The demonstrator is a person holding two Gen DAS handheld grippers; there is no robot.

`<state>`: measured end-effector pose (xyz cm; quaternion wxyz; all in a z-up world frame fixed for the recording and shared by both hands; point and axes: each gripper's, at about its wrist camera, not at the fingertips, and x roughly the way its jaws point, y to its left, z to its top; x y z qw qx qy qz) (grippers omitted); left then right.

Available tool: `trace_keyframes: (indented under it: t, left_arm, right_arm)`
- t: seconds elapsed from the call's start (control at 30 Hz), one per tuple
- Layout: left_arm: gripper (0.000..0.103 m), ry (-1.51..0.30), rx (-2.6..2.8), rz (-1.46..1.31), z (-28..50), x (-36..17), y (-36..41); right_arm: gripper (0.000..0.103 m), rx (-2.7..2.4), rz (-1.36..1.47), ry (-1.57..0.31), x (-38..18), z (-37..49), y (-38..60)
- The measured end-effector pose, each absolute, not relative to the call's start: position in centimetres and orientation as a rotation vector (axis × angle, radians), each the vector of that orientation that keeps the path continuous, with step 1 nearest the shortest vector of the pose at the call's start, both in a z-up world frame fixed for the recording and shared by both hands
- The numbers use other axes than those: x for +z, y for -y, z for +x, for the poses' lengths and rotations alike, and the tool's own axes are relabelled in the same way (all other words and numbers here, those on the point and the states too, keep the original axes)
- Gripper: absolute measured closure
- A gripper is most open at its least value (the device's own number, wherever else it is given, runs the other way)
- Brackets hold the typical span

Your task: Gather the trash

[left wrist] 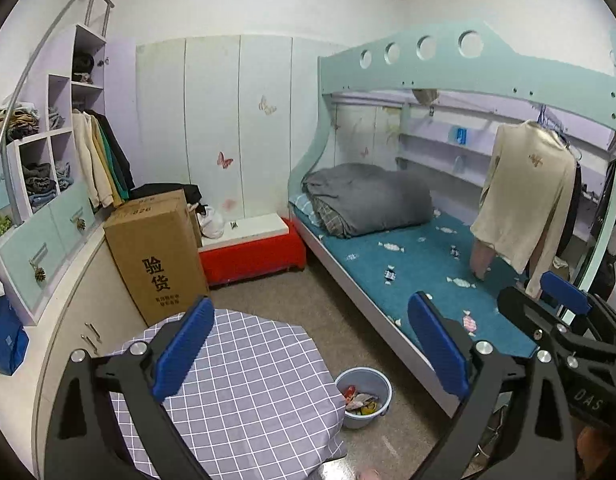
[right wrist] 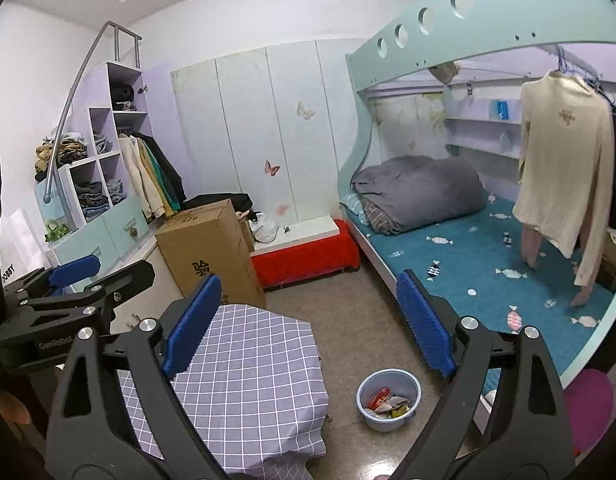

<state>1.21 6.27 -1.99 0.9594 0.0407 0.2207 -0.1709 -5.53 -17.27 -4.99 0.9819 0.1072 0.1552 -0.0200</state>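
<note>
A light blue plastic bin (left wrist: 363,397) stands on the floor between the table and the bed; it holds several crumpled wrappers (left wrist: 360,401). It also shows in the right wrist view (right wrist: 389,399). My left gripper (left wrist: 311,352) is open and empty, held high above the table and bin. My right gripper (right wrist: 308,328) is open and empty at a similar height. The right gripper shows at the right edge of the left wrist view (left wrist: 563,300); the left gripper shows at the left of the right wrist view (right wrist: 74,266).
A table with a grey checked cloth (left wrist: 244,384) stands below the grippers. A cardboard box (left wrist: 156,256) and a red bench (left wrist: 256,254) stand behind it. A bunk bed with a teal mattress (left wrist: 419,268) is on the right, with a grey quilt (left wrist: 367,198) and a hanging cream sweater (left wrist: 523,192).
</note>
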Motion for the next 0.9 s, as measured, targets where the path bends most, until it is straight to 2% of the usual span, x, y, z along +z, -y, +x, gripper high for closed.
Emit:
trace_keyframes:
  t: [0.43,0.9]
  left_arm:
    - [0.006,-0.438,-0.355,0.027,0.3,-1.3,-7.6]
    - [0.006,-0.430,-0.369,0.041,-0.1,-1.4,-6.4]
  right_arm:
    - [0.008,-0.085,0.175,-0.274,-3.8,-8.5,15.4]
    - [0.008,-0.100,0.176,-0.292,-4.1,-8.6,15.8]
